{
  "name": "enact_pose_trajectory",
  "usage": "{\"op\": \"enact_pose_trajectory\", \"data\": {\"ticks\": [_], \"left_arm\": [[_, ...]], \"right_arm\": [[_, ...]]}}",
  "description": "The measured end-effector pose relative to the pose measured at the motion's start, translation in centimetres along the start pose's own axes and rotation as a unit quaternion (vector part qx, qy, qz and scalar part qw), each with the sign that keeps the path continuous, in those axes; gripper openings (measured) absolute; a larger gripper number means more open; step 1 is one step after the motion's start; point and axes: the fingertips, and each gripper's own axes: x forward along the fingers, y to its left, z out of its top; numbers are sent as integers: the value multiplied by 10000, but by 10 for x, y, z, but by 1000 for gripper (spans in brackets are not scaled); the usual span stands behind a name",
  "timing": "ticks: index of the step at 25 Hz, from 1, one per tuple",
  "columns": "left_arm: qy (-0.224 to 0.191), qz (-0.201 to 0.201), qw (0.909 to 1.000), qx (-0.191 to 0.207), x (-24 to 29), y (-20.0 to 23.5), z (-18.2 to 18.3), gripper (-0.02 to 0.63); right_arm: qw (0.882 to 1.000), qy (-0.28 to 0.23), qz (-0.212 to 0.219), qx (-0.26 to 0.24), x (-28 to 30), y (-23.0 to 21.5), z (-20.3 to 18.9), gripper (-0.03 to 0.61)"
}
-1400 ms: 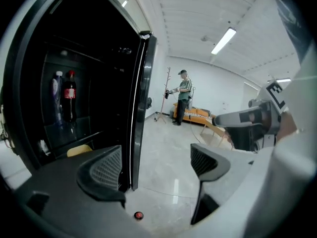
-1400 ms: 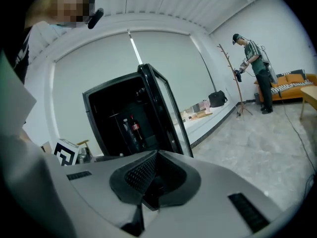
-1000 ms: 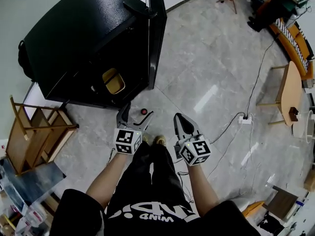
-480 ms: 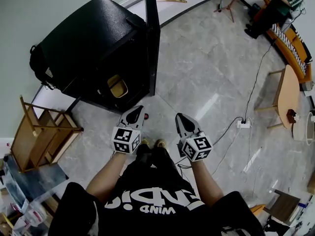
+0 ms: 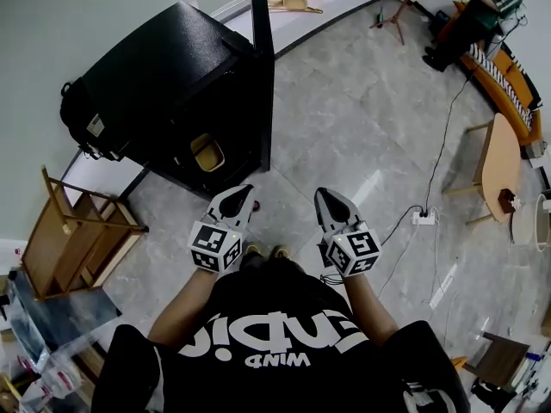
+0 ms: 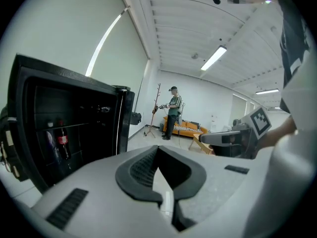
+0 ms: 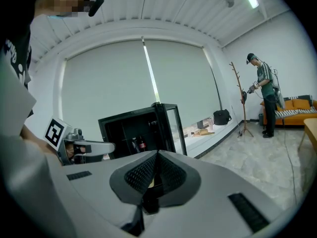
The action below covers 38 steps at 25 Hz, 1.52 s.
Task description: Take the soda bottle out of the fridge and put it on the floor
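Up top, the head view only catches the roof of the boxy black fridge [image 5: 164, 67] and its open door [image 5: 263, 84]. The left gripper view sees inside: a dark plastic soda bottle [image 6: 62, 142], red label, upright in there. The left gripper [image 5: 242, 196] and right gripper [image 5: 325, 199] are both clenched on nothing.

Glossy stone floor [image 5: 344, 127], textured black fridge [image 5: 172, 67]

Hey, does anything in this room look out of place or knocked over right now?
The black fridge has its door standing wide open, with a dark soda bottle on a shelf inside. Left of the fridge, a light wooden chair appears to lie tipped on its side. Nothing looks spilled.
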Motion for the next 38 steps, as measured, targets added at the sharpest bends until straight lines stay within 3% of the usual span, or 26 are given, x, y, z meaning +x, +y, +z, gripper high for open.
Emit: {"op": "enact_pose_trajectory", "data": {"ticks": [5, 17, 38], "left_arm": [[-326, 116, 9994, 91, -19, -2, 12, 6], [-664, 627, 9956, 206, -39, 19, 16, 6], [-661, 929, 9935, 47, -40, 28, 8, 6]], "right_arm": [[9996, -81, -62, -253, -11, -1, 12, 23], [9979, -437, -12, -475, 0, 13, 24, 23], [9987, -236, -65, -442, 7, 5, 6, 23]]}}
